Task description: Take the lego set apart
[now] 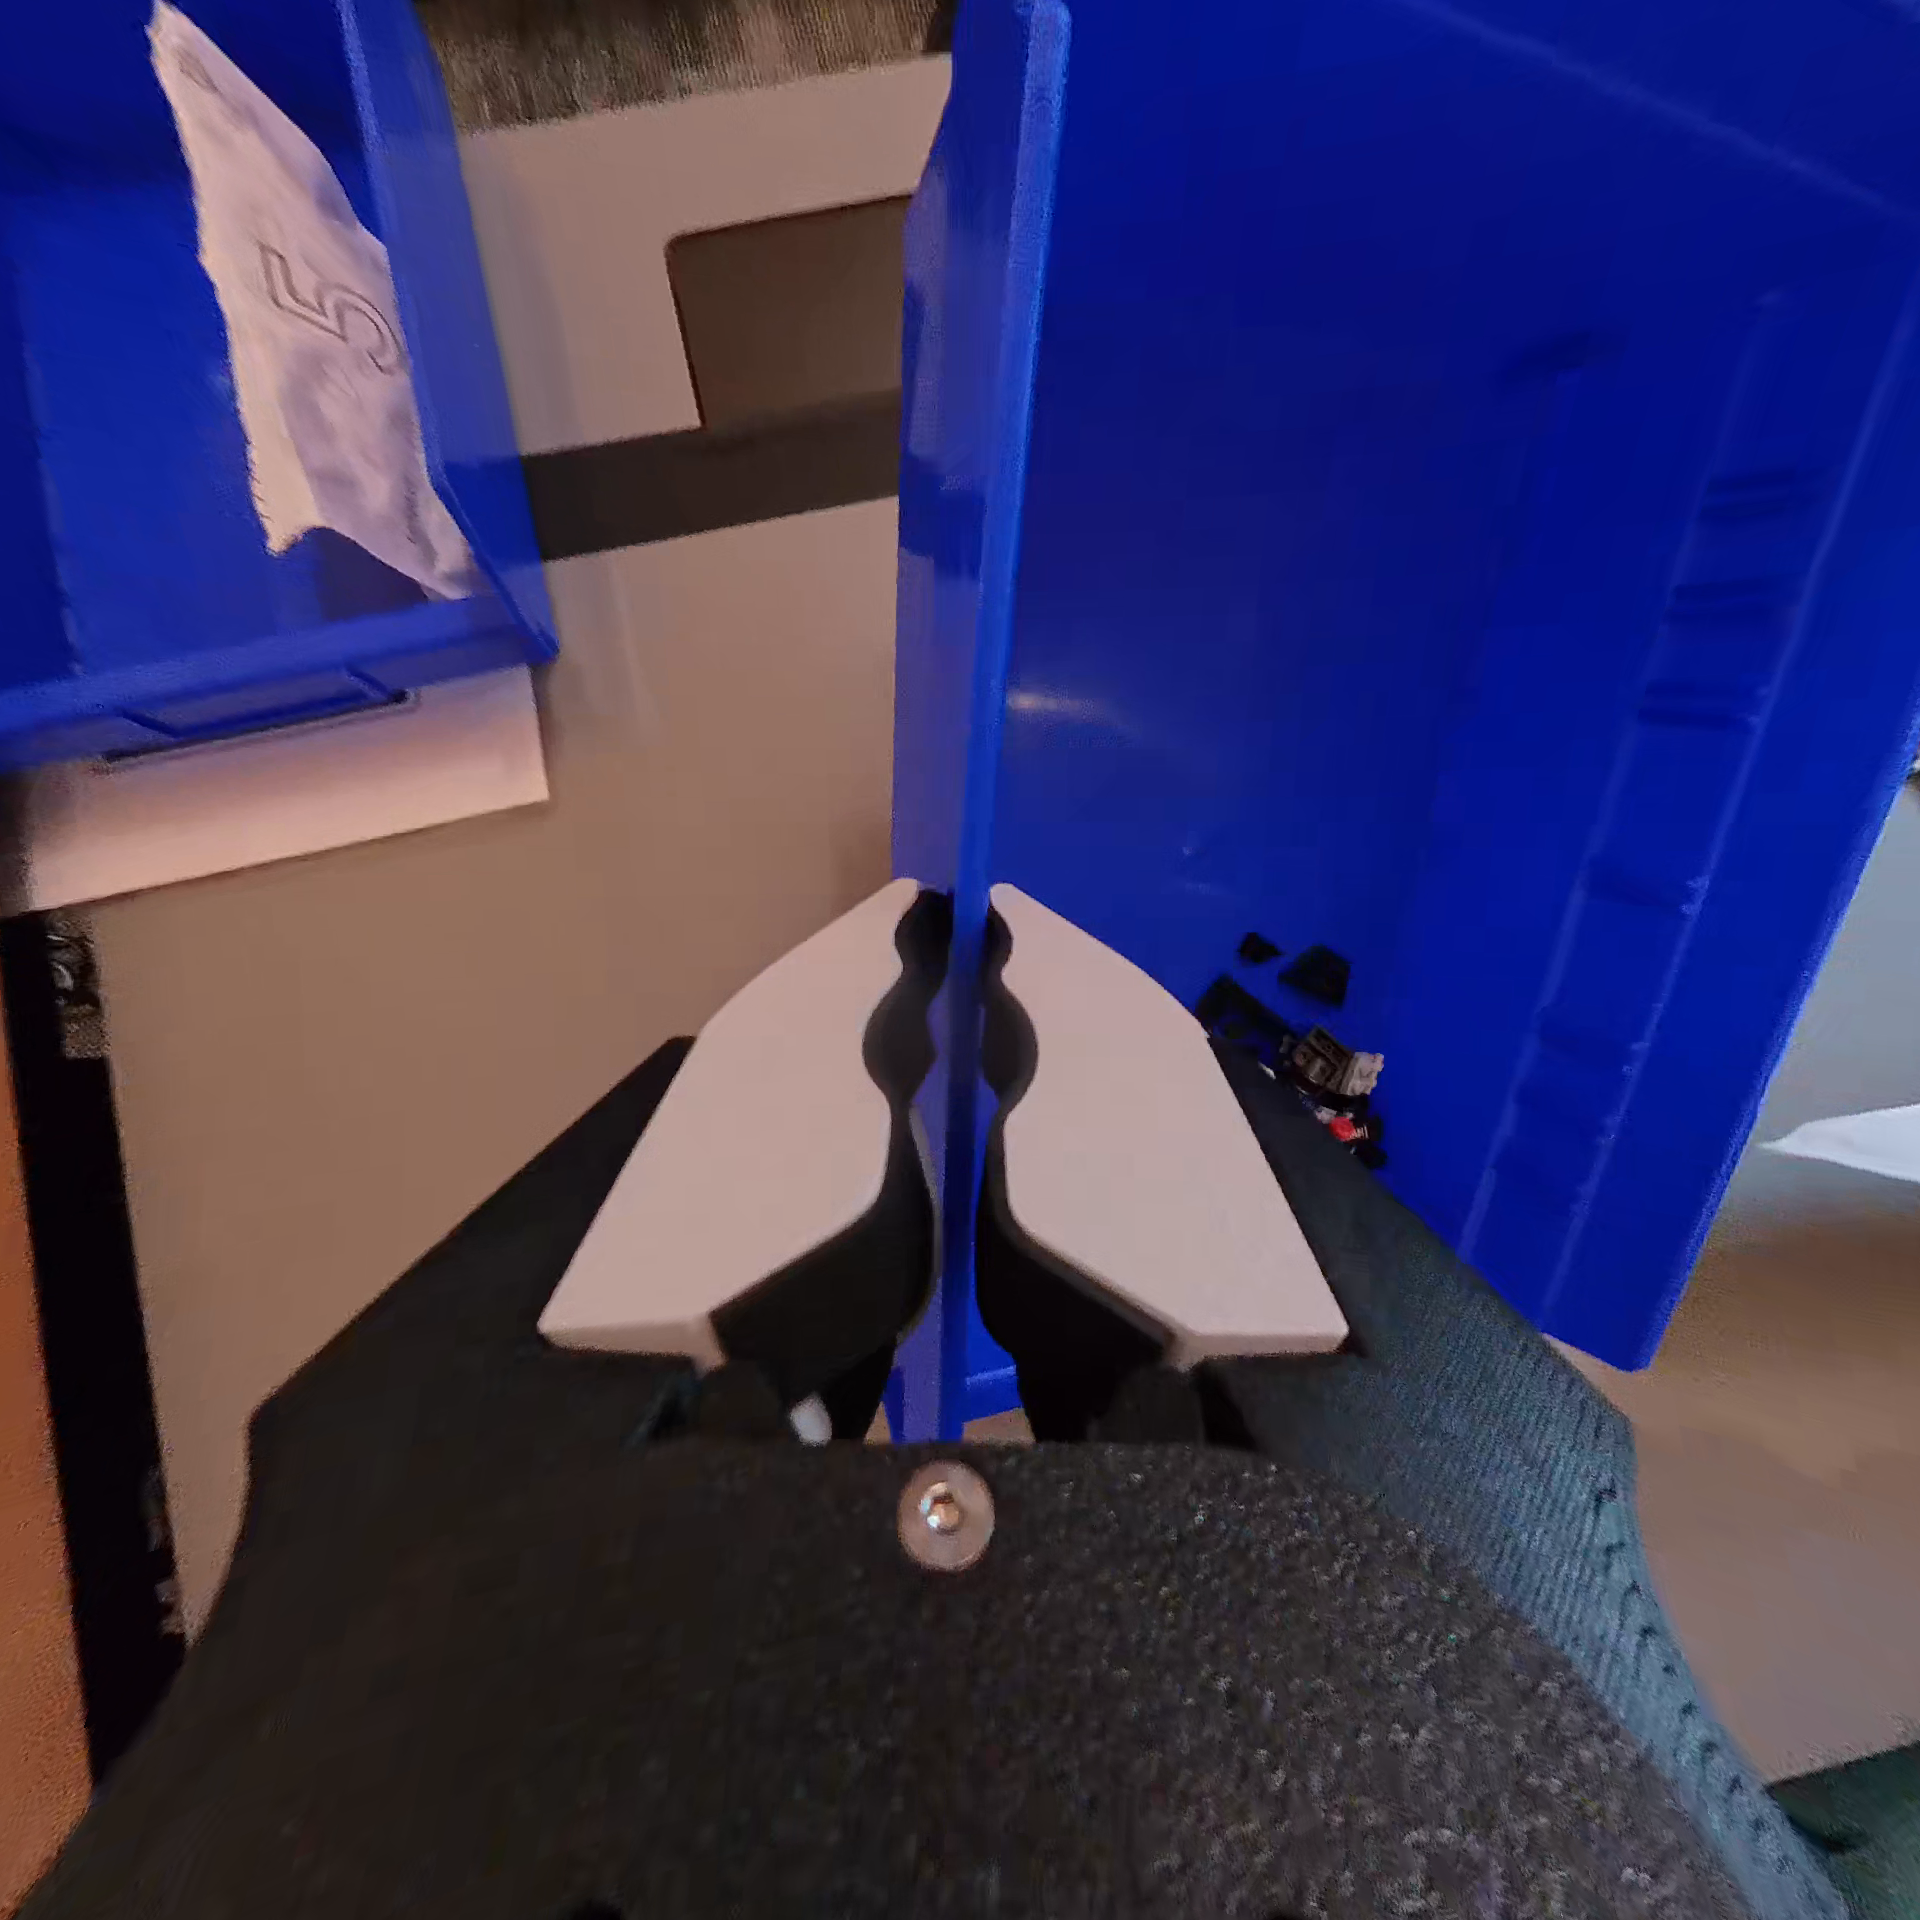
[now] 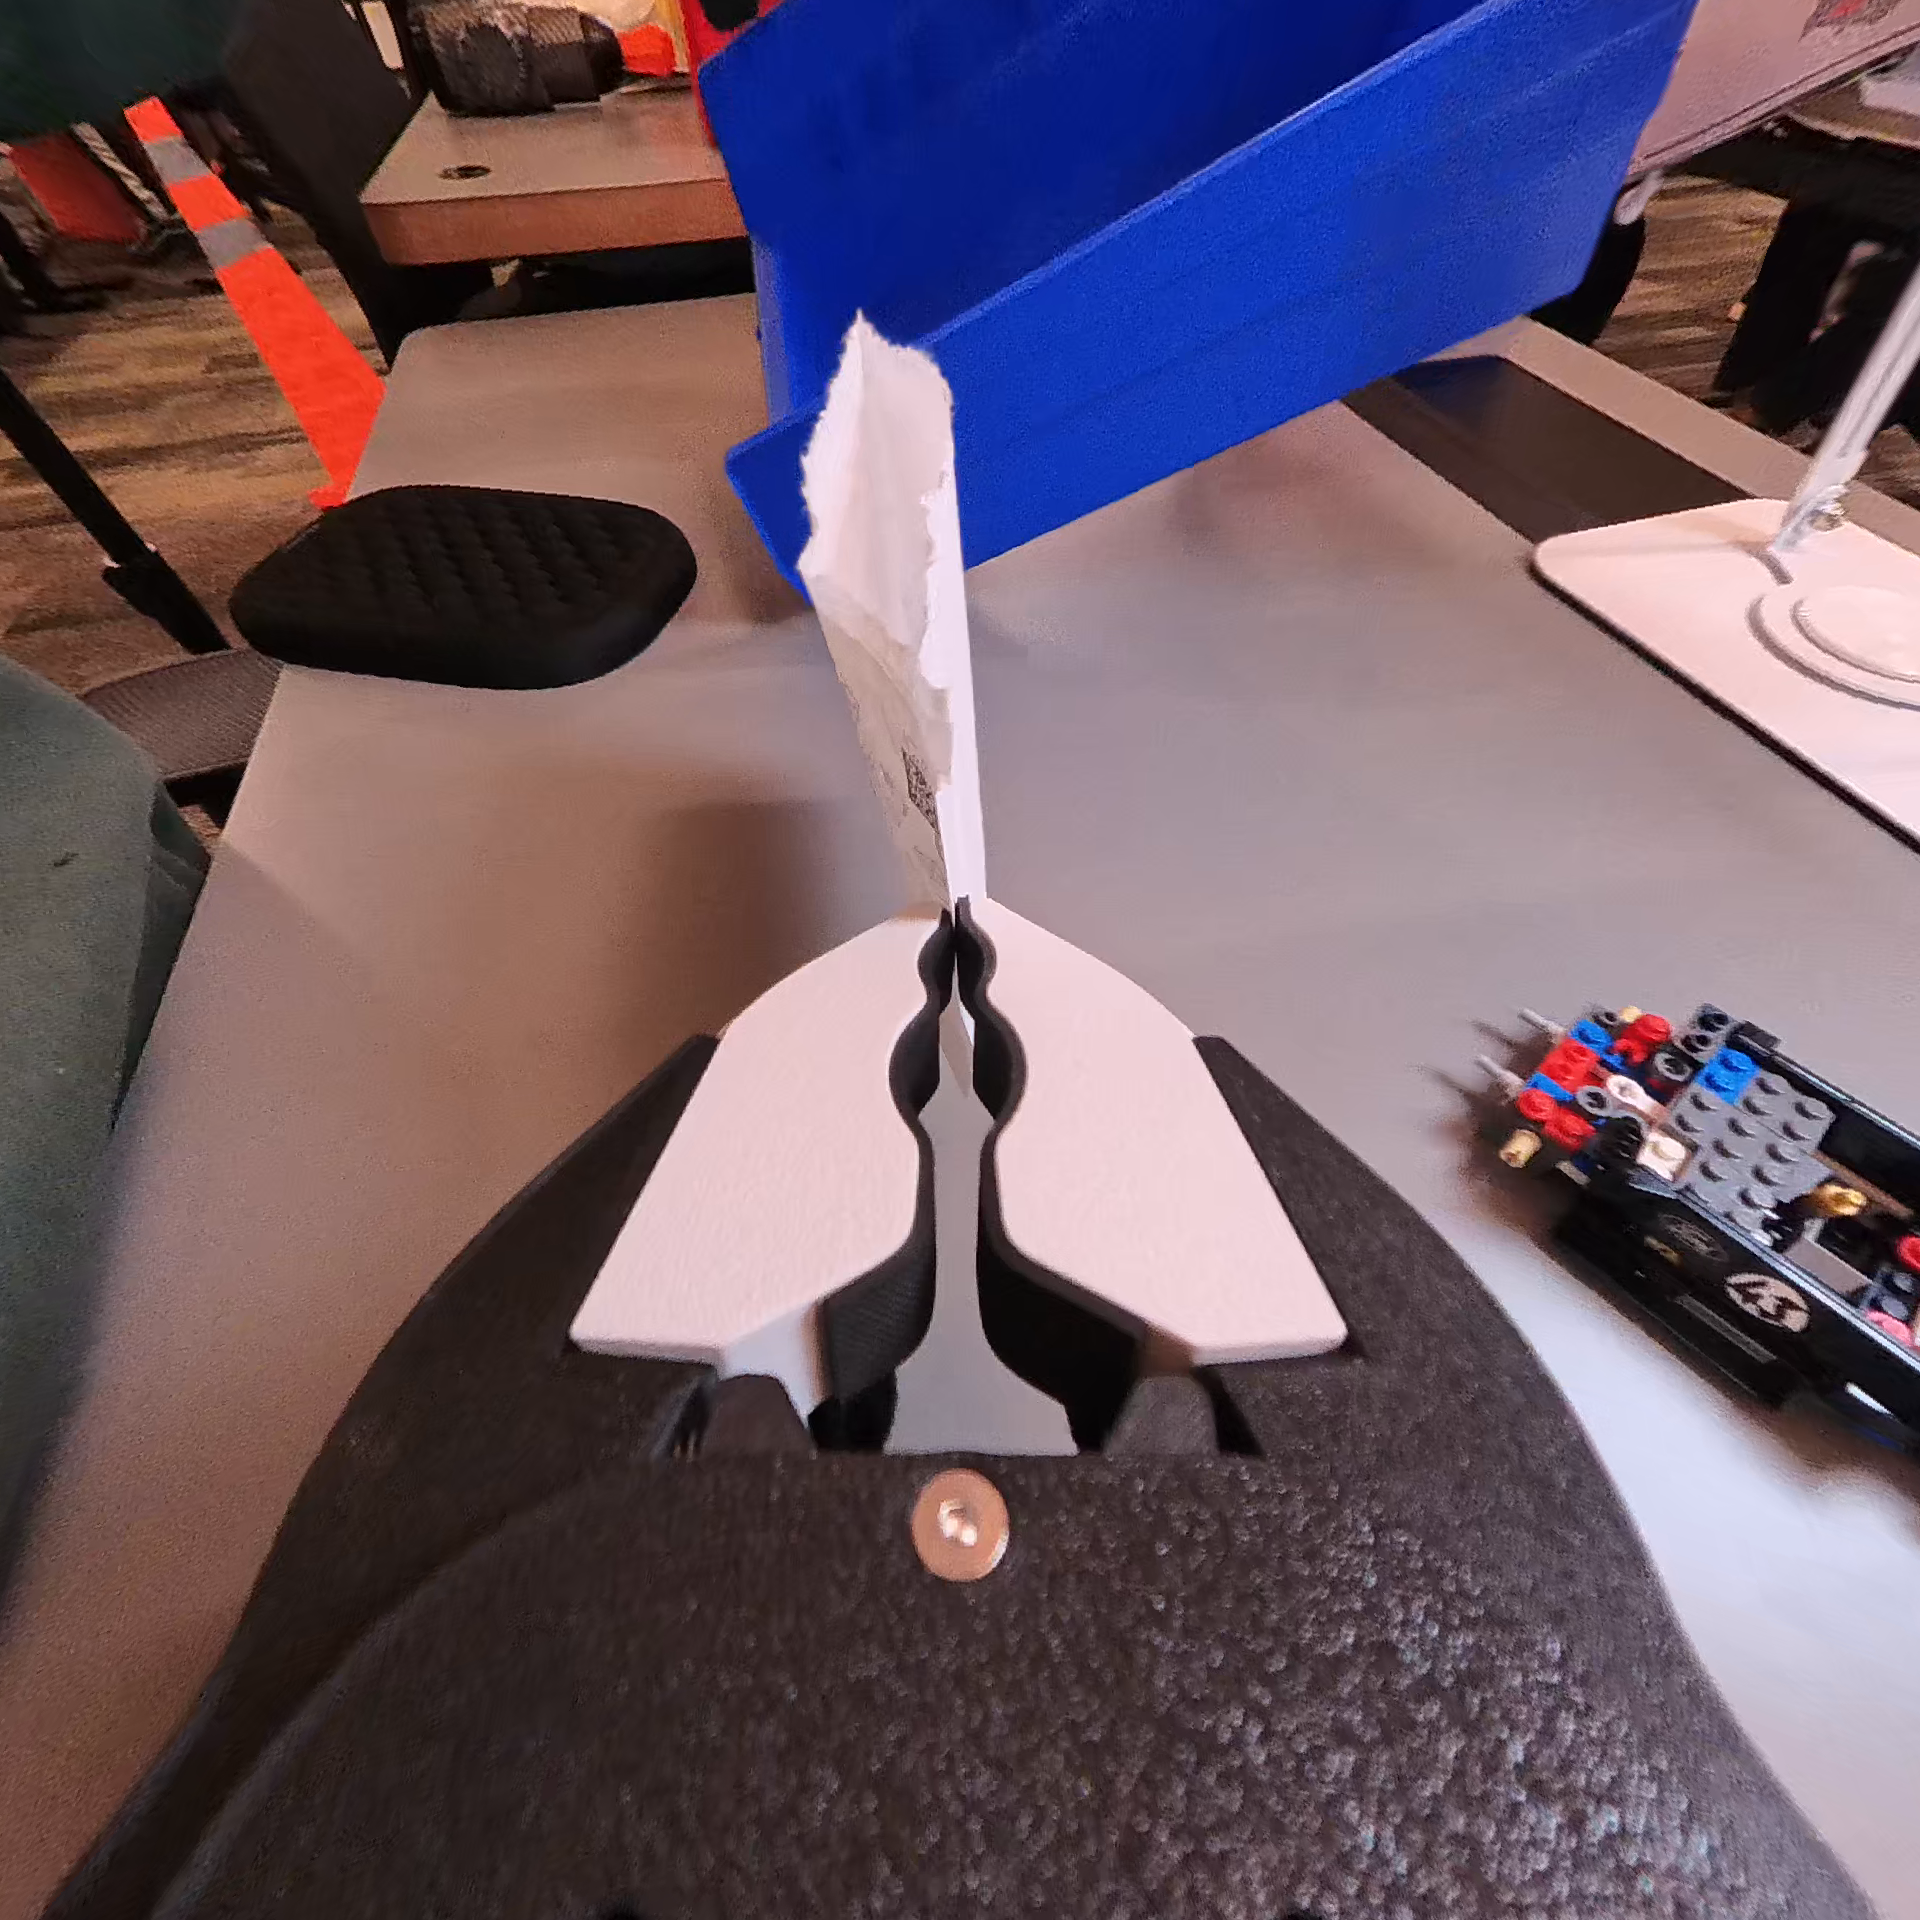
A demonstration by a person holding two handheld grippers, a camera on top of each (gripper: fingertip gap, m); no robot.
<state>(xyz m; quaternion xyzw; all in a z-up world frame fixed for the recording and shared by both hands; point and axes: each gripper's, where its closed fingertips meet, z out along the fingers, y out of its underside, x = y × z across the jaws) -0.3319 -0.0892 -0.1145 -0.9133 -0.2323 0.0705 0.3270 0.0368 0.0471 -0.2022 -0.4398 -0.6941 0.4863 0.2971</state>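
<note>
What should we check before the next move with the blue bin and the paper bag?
1. Left tool shut on the blue bin wall: ok.
2. Right tool pinching the white paper bag: ok.
3. Loose lego pieces sitting inside the tilted bin: ok.
4. Lego car resting on the table, apart from both tools: ok.
5. Bag empty: cannot tell.
6. Car fully taken apart: not ok, much remains assembled.
</note>
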